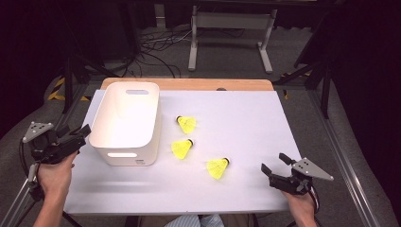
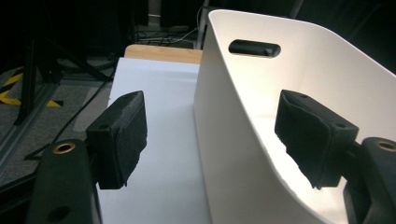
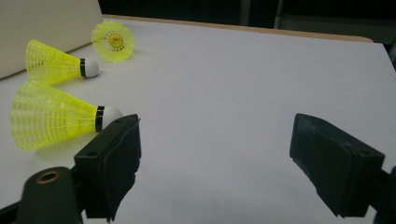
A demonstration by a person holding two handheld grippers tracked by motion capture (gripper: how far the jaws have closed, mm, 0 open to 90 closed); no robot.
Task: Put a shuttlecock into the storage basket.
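A white bin (image 1: 125, 120) with handle slots stands at the table's left. Three yellow shuttlecocks lie to its right: one far (image 1: 187, 124), one in the middle (image 1: 182, 148), one near (image 1: 218, 167). My left gripper (image 1: 81, 135) is open just off the bin's left wall. In the left gripper view the gripper (image 2: 215, 140) has that wall (image 2: 233, 154) in line between its jaws, and I cannot tell whether they touch it. My right gripper (image 1: 275, 163) is open and empty, right of the near shuttlecock. In the right gripper view that shuttlecock (image 3: 56, 116) lies just beyond the left jaw of the gripper (image 3: 217, 158).
A white sheet (image 1: 236, 118) covers the table, with a wooden edge (image 1: 189, 84) at the back. Bare sheet lies ahead of my right gripper. Dark stands, cables and a metal frame (image 1: 231, 28) are on the floor behind. The bin's inside (image 2: 289, 79) looks empty.
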